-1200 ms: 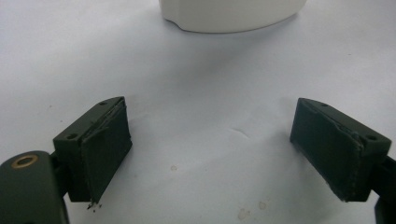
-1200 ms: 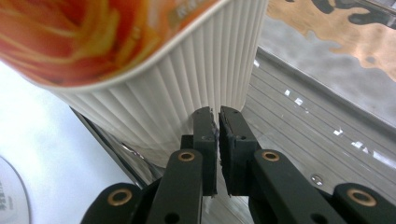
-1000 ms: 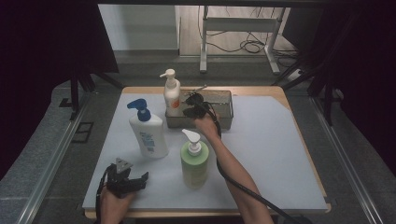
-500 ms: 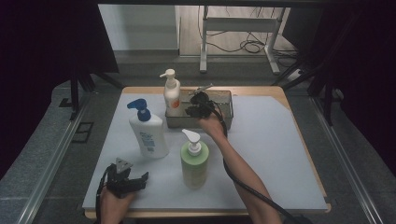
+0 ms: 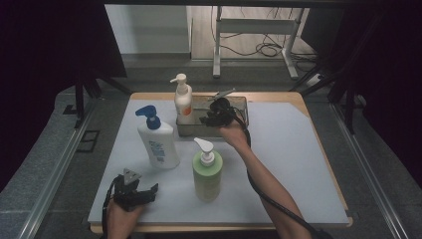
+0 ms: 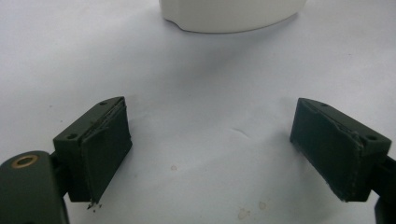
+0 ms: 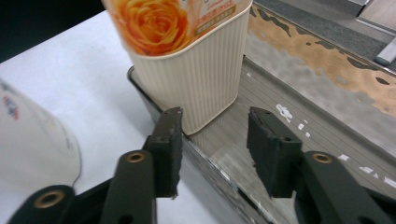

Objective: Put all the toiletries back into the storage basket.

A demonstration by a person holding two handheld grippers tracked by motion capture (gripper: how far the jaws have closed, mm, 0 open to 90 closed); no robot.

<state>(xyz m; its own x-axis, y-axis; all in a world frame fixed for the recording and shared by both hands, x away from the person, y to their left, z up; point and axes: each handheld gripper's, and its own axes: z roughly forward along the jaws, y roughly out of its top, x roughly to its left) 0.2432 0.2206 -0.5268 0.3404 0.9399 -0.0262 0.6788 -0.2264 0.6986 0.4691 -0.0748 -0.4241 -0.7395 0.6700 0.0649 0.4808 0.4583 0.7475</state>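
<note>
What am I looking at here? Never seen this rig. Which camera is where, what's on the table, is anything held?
There's no robot: a person holds a two-jaw gripper in each hand. The high view looks down on the table from above. The other two cameras ride on the grippers and look along their black jaws.

On the table stand a white bottle with a blue pump and a green pump bottle. A cream bottle with a rose label stands in a metal tray.

The left gripper rests open above bare table near the front edge. The right gripper has just been opening beside the cream bottle at the tray's rim. Nothing is held.
</note>
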